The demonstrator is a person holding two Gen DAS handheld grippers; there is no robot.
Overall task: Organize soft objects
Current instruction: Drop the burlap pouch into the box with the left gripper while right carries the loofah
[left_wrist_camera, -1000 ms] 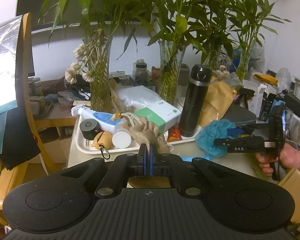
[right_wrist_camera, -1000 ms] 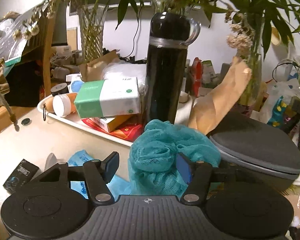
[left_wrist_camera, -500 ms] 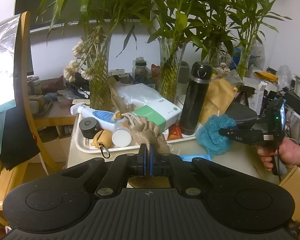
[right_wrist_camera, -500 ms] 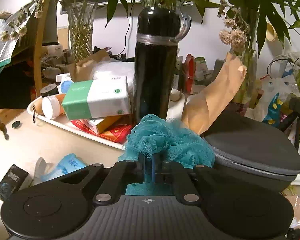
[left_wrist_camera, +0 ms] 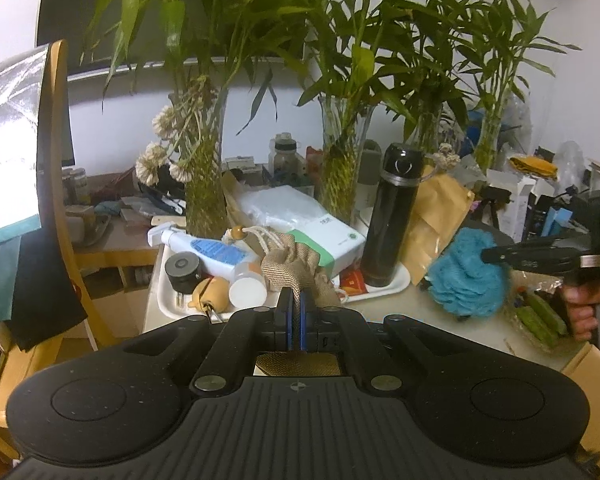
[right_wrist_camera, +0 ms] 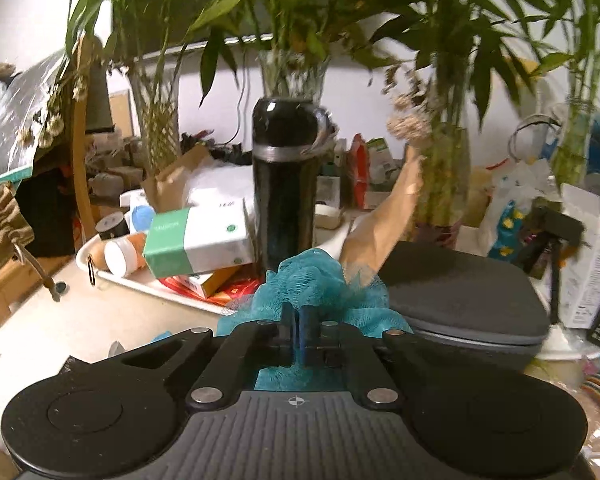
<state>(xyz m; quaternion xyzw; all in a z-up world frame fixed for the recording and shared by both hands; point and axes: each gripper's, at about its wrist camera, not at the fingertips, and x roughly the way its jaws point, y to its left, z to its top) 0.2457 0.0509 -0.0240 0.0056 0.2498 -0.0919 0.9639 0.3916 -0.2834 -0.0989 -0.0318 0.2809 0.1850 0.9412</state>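
My left gripper [left_wrist_camera: 296,304] is shut on a tan burlap drawstring pouch [left_wrist_camera: 296,268] and holds it up in front of the white tray [left_wrist_camera: 168,308]. The pouch also shows at the left edge of the right wrist view [right_wrist_camera: 0,220]. My right gripper [right_wrist_camera: 298,320] is shut on a teal mesh bath sponge [right_wrist_camera: 316,280] and holds it above the table. In the left wrist view the sponge [left_wrist_camera: 466,276] hangs from the right gripper [left_wrist_camera: 488,256] at the right, lifted off the tabletop.
The tray holds a black flask [left_wrist_camera: 392,216], a green-and-white box [left_wrist_camera: 328,240], a spray bottle [left_wrist_camera: 204,246] and small jars. A grey zip case [right_wrist_camera: 460,296] lies at the right. Vases of bamboo [left_wrist_camera: 340,176] stand behind. A wooden chair [left_wrist_camera: 56,184] stands on the left.
My right gripper closed on the teal sponge and lifted it up and to the right off the table. My left gripper kept hold of the pouch and stayed nearly still.
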